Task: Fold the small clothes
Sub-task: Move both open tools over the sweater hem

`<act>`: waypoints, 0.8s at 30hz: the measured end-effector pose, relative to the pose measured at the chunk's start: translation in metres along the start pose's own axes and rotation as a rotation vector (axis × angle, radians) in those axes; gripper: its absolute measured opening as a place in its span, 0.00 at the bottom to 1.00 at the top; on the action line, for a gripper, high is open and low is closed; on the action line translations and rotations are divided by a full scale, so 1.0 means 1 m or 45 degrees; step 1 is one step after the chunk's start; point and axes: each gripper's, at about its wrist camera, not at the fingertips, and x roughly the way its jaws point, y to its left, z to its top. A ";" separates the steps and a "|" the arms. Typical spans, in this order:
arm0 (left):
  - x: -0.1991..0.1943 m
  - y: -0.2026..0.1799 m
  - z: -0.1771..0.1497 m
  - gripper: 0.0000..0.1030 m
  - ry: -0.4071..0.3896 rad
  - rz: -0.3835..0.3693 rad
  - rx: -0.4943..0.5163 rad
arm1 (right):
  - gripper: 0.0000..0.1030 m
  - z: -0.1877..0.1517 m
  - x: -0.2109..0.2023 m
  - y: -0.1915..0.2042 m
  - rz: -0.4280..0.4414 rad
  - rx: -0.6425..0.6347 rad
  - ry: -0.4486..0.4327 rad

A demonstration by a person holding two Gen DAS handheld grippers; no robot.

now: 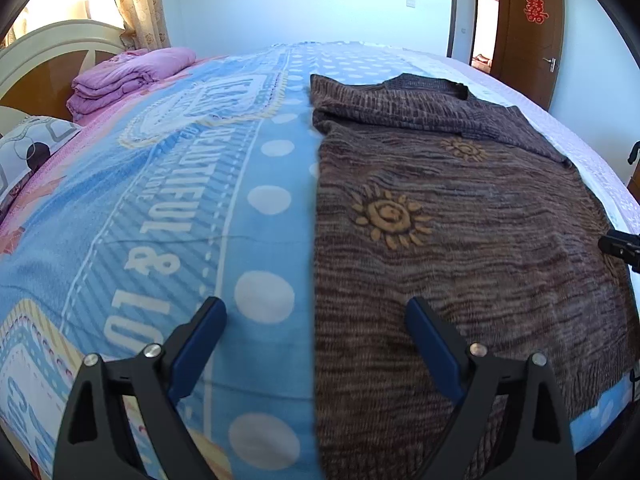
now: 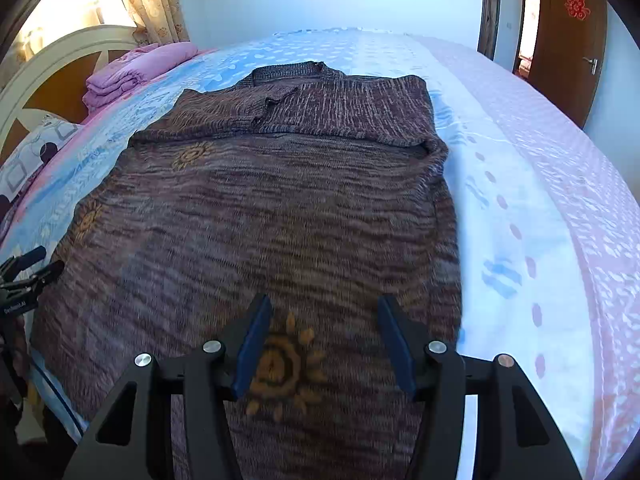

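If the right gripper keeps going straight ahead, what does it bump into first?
Probably the brown sweater: the open right gripper points along it, over a yellow sun. Height above the knit is unclear.

Bright daylight w/ a cool blue cast, coming thru the curtain at upper left; glare blows out beside it. Strong fisheye bend, dark vignette at corners. Sweater knit slightly blurred in the foreground, sharper toward curtain. Shadows soft.
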 end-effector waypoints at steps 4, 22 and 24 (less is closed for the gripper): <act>-0.003 0.001 -0.003 0.90 0.006 -0.011 -0.009 | 0.55 -0.009 -0.005 0.000 -0.011 0.000 0.007; -0.027 -0.001 -0.032 0.77 0.014 -0.041 -0.005 | 0.56 -0.061 -0.039 -0.002 -0.045 0.016 0.052; -0.031 -0.001 -0.034 0.71 0.019 -0.062 -0.007 | 0.56 -0.070 -0.044 -0.004 -0.042 0.017 0.063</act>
